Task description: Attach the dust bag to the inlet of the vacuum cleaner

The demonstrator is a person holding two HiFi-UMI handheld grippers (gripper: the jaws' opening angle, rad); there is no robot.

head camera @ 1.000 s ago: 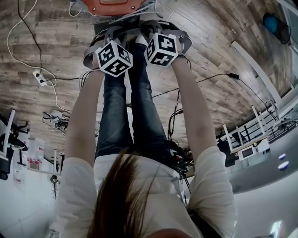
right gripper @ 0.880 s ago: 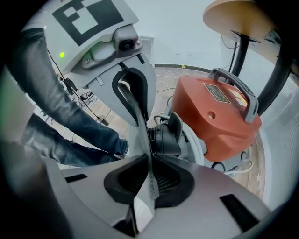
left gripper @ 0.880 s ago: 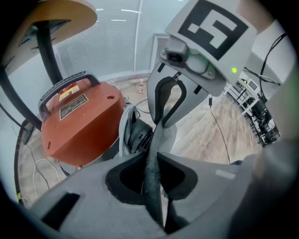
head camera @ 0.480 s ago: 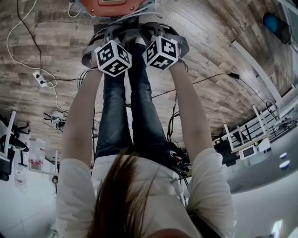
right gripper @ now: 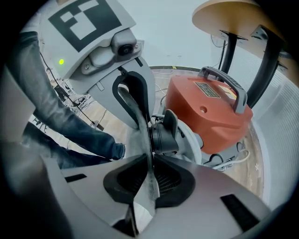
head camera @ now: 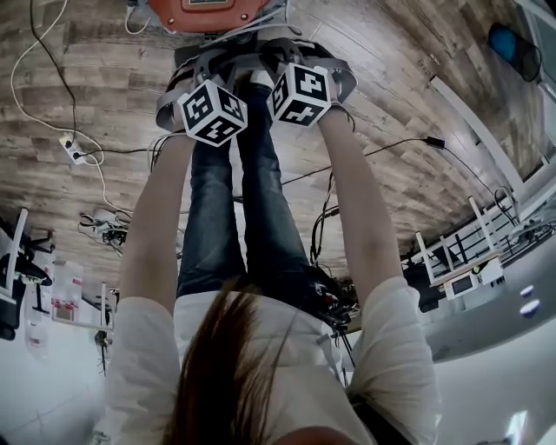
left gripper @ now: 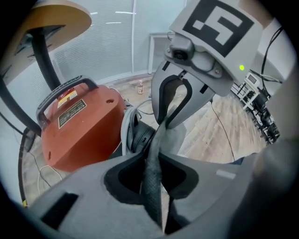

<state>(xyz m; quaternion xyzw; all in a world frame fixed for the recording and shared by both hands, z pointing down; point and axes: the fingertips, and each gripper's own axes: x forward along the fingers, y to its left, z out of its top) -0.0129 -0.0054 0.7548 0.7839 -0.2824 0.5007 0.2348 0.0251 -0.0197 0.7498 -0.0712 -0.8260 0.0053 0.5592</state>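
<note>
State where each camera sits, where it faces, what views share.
Head view: on the person's head, facing steeply down at wood-plank floor; hair, arms, jeans show.
Left gripper view: on left gripper, facing along its opening fingers pinching grey fabric dust bag, toward orange plastic vacuum cleaner.
Right gripper view: on right gripper, same bag in its opening fingers, vacuum ahead.
Each gripper view shows the other gripper.

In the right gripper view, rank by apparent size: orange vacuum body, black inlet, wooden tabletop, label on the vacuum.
Largest: orange vacuum body.
Next: wooden tabletop and black inlet, about alike; the tabletop stands farther off, so unranked.
Smallest: label.
</note>
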